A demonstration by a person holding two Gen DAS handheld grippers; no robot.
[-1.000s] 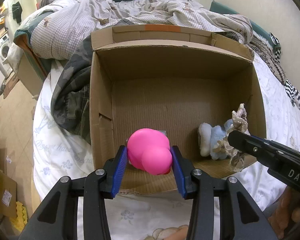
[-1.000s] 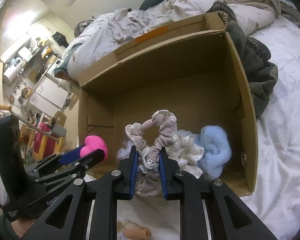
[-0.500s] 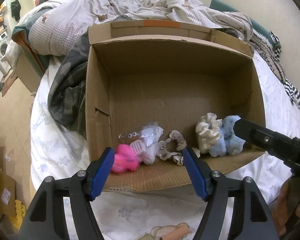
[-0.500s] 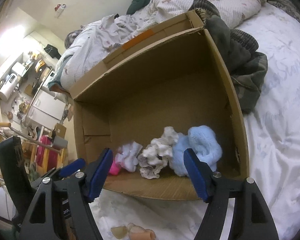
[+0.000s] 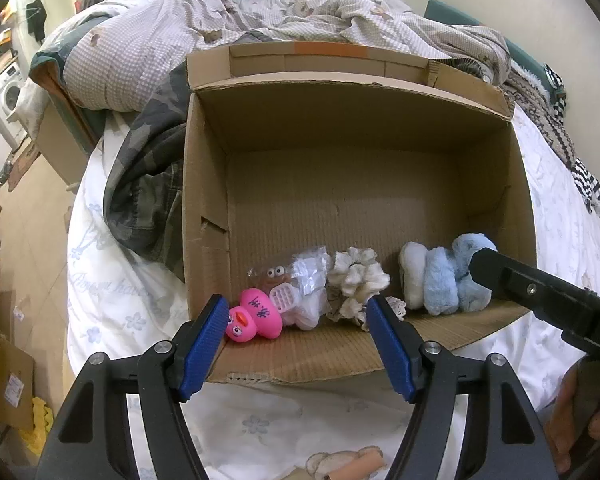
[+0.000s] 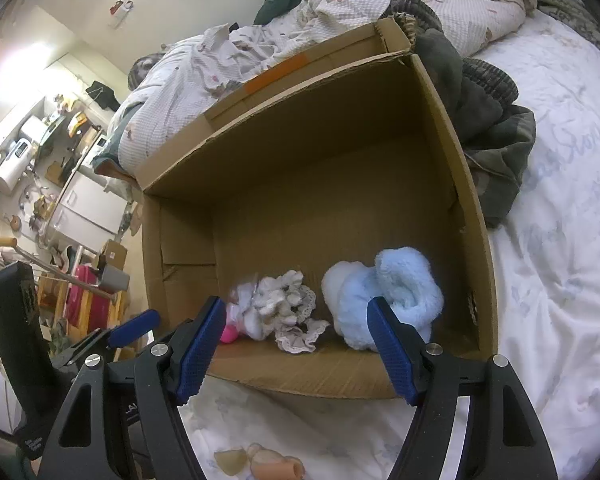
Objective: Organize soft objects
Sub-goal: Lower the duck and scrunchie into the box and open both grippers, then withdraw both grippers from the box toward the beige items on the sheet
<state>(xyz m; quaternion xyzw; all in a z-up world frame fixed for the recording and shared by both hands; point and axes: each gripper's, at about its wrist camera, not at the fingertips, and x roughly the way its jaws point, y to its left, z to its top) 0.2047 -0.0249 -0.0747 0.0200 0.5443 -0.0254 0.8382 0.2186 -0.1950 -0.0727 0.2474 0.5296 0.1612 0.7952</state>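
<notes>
1. Both tongs hover over the near edge of the cardboard box (image 5: 204, 208), which lies on the bed (image 5: 112, 304). The left gripper (image 5: 296, 320) and right gripper (image 6: 296, 322) are spread wide, nothing between their pads.
2. Done, by my reading: the pink duck (image 5: 256, 314) lies in the box just beyond the left gripper's left pad, beside a clear packet (image 5: 308, 276); the lace scrunchie (image 6: 300, 334) lies just ahead of the right gripper, between a cream scrunchie (image 5: 356, 280) and blue fluffy scrunchies (image 6: 392, 296).
3. Left: a small doll-like toy (image 6: 268, 462) lies on the sheet below the right gripper, outside the box.
4. A second earlier the left gripper pinched the duck and the right the lace scrunchie; both jaws have just been opening and the items have dropped in.
</notes>
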